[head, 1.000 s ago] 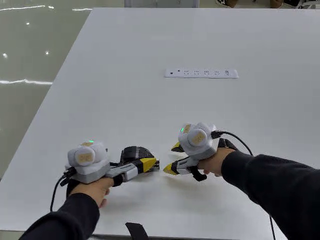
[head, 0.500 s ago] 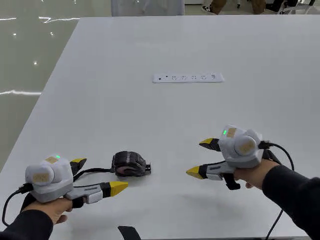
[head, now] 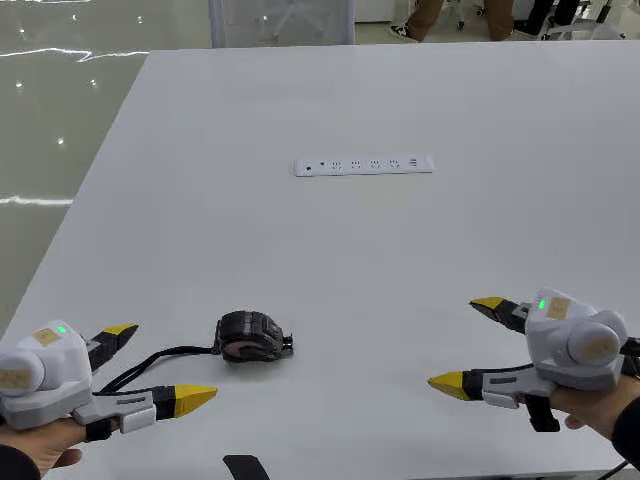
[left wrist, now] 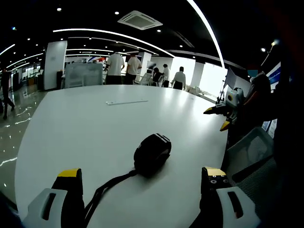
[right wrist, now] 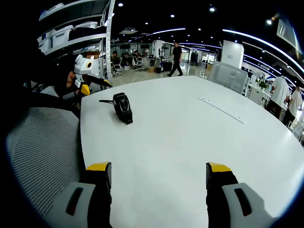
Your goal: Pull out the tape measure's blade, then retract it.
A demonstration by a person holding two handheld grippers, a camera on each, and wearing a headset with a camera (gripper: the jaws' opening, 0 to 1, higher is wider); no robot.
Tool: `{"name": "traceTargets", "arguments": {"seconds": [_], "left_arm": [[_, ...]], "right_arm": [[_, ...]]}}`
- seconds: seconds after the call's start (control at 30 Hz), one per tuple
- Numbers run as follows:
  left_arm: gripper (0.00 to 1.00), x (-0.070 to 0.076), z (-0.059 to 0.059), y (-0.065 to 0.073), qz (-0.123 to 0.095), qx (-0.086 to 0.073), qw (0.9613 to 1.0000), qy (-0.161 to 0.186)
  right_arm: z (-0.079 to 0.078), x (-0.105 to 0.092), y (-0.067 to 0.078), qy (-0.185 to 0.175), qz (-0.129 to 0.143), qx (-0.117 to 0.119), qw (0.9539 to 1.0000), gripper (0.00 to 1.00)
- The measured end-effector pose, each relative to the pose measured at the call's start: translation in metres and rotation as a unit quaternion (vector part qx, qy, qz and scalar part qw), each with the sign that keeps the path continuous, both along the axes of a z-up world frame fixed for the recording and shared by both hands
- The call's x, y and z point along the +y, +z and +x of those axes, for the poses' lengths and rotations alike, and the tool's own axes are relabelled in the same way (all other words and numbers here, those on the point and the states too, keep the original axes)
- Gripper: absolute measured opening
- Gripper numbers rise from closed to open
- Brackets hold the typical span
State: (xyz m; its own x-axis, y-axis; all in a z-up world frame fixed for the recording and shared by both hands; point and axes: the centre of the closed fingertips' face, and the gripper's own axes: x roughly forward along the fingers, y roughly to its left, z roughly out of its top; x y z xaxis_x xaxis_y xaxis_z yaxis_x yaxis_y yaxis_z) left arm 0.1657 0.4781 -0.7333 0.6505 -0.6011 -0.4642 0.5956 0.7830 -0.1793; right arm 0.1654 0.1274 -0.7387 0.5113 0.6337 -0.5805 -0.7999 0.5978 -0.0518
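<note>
1. White workbench (head: pixel 400 250), power strip (head: pixel 364 164) at mid-table
2. Left gripper (head: pixel 165 362) and right gripper (head: pixel 462 342): jaws apart, holding nothing
3. Tape measure (head: pixel 250 337): lying on the bench near the left gripper, well apart from the right; blade apparently fully housed
4. Advised: left clamps the tape measure firmly, right pinches the blade end, pulling straight
</note>
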Motion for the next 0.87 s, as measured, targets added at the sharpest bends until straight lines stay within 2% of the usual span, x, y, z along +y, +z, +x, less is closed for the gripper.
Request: {"name": "traceTargets", "arguments": {"seconds": [0.03, 0.07, 0.17, 0.27, 0.4, 0.5, 0.57, 0.77, 0.87], "left_arm": [[1.00, 0.001, -0.001, 0.000, -0.001, -0.004, 1.0000, -0.002], [1.00, 0.000, -0.003, 0.001, -0.003, -0.017, 0.9998, -0.013], [1.00, 0.004, -0.008, -0.005, 0.010, -0.003, 0.9998, -0.017], [1.00, 0.006, -0.008, -0.001, 0.009, -0.009, 0.9998, -0.017], [1.00, 0.008, -0.005, -0.001, 0.014, -0.011, 0.9997, -0.013], [1.00, 0.008, -0.003, 0.000, 0.015, -0.012, 0.9997, -0.012], [1.00, 0.006, -0.003, 0.000, 0.015, -0.007, 0.9998, -0.013], [1.00, 0.002, -0.007, 0.004, 0.019, -0.010, 0.9995, -0.023], [1.00, -0.001, -0.013, 0.001, 0.012, 0.001, 0.9993, -0.034]], "right_arm": [[-0.002, -0.005, -0.001, -0.001, -0.004, -0.001, 1.0000, 0.80], [-0.004, -0.014, -0.003, -0.005, -0.016, -0.010, 0.9998, 0.80], [-0.008, -0.028, -0.001, -0.020, -0.008, -0.008, 0.9997, 0.83], [-0.014, -0.042, -0.006, -0.036, -0.008, 0.003, 0.9993, 0.89], [-0.021, -0.056, -0.012, -0.045, -0.018, 0.012, 0.9988, 0.94], [-0.022, -0.060, -0.012, -0.046, -0.018, 0.015, 0.9987, 1.00], [-0.022, -0.062, -0.013, -0.042, -0.022, 0.015, 0.9988, 1.00], [-0.021, -0.057, -0.008, -0.043, -0.017, 0.009, 0.9989, 1.00], [-0.022, -0.057, -0.006, -0.040, -0.020, 0.005, 0.9990, 1.00]]}}
